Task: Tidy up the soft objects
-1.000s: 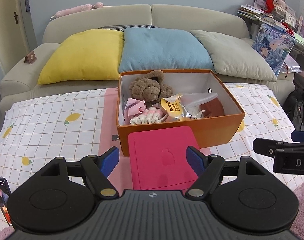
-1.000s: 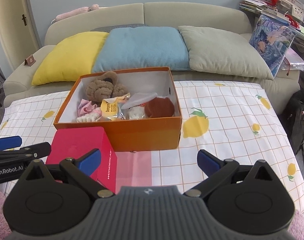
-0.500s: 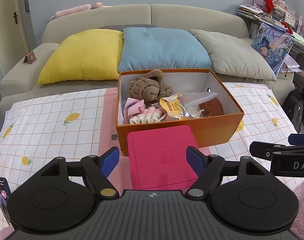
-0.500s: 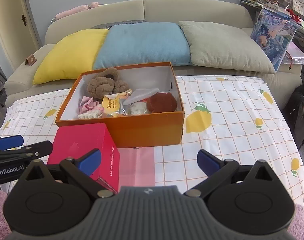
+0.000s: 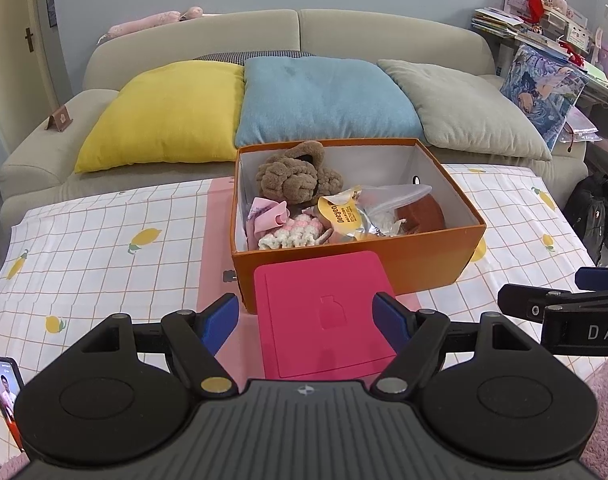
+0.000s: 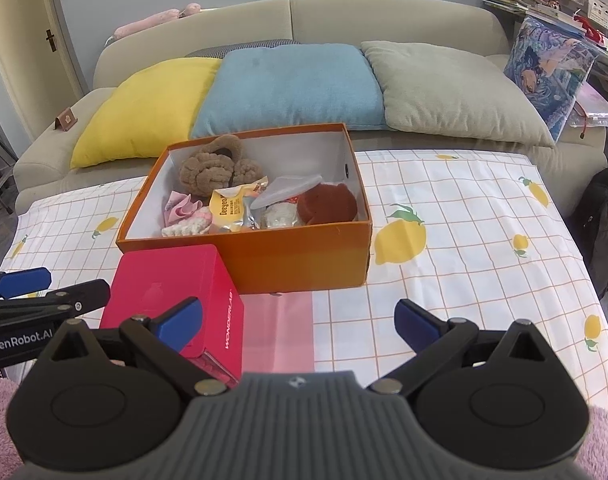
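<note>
An open orange box [image 5: 356,268] [image 6: 304,256] stands on the lemon-print tablecloth [image 6: 464,200]. It holds a brown knitted plush [image 5: 292,178] [image 6: 212,168], a pink cloth [image 5: 268,216], a pink-and-white crochet piece [image 5: 296,234], a yellow snack packet [image 5: 340,216], a clear bag [image 6: 284,188] and a rust-brown pad [image 6: 328,204]. A closed pink box [image 5: 324,316] [image 6: 164,276] sits in front of it. My left gripper [image 5: 304,316] is open, its fingers on either side of the pink box. To the right of that box my right gripper [image 6: 298,318] hangs open over the cloth, holding nothing.
Behind the table is a beige sofa with a yellow pillow [image 5: 164,112], a blue pillow [image 5: 324,100] and a grey pillow [image 5: 464,108]. A phone [image 5: 2,384] lies at the near left. A black backpack [image 5: 596,212] and a cluttered shelf stand to the right. Fuzzy pink fabric [image 6: 600,440] lies by the near edge.
Both views shift only slightly; the right gripper has drawn back a little from the orange box. Both grippers stay open and nothing was picked up or put down.
</note>
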